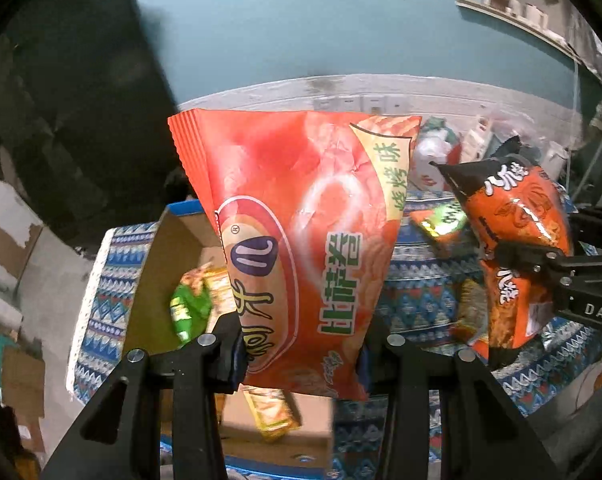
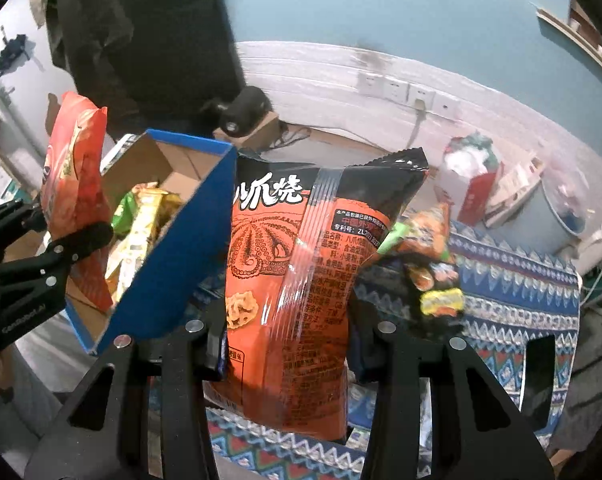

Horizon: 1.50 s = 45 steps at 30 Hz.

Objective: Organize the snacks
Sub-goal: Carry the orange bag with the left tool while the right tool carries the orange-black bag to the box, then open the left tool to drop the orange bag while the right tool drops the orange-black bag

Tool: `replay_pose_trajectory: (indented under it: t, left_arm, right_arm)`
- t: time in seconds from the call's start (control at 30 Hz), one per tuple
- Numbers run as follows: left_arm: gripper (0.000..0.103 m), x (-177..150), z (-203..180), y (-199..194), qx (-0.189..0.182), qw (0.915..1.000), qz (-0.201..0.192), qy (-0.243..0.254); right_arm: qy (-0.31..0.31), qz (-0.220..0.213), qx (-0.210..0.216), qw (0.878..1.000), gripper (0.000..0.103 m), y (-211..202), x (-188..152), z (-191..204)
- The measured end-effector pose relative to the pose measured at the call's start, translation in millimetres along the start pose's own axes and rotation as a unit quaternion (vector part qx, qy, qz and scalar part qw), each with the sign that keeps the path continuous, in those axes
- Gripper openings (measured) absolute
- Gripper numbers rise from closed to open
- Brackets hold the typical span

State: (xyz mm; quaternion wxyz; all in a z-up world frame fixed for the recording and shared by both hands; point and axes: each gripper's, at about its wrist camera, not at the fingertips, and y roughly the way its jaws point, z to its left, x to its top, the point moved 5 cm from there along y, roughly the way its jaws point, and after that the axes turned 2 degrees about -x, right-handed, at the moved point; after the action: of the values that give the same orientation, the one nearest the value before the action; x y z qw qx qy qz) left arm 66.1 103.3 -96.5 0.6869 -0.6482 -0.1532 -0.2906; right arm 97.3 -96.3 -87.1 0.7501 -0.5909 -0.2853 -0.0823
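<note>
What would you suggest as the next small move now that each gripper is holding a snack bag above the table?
Probably carry the red bag in the left gripper over the open cardboard box and release it there. The box already holds several snack packets, it sits just beside that bag, and the jaws are closed on the bag's lower part. The right gripper can follow with the orange octopus bag.

- "比萨卷" in green, "烤烤味" beside it, on the red snack bag (image 1: 301, 240).
- "八爪烧" in white on the orange-and-black bag (image 2: 297, 264).
- "DAS" on the right gripper (image 1: 517, 256).
- "GenRobot.AI" on the left gripper (image 2: 81, 240).
</note>
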Motion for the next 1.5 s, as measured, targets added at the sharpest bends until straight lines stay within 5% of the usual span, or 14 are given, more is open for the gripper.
replay_pose_trajectory:
  t: [1.0,1.27,1.5]
  left_arm:
    - [0.045,-55.0,130.4,36.6,0.033,0.9886,0.073,-0.128]
    - [0.076,-57.9,139.6,33.9,0.049,0.9868,0.075,-0.135]
    - [0.080,-56.3,142.0,27.6,0.060,0.9871,0.071,-0.130]
  right_arm:
    - [-0.080,0.020,0.063,0.995,0.042,76.3,63.1,151.6]
    - [-0.090,0.033,0.071,0.993,0.042,91.6,64.2,167.2]
    - [-0.096,0.046,0.076,0.991,0.042,103.0,62.2,172.3]
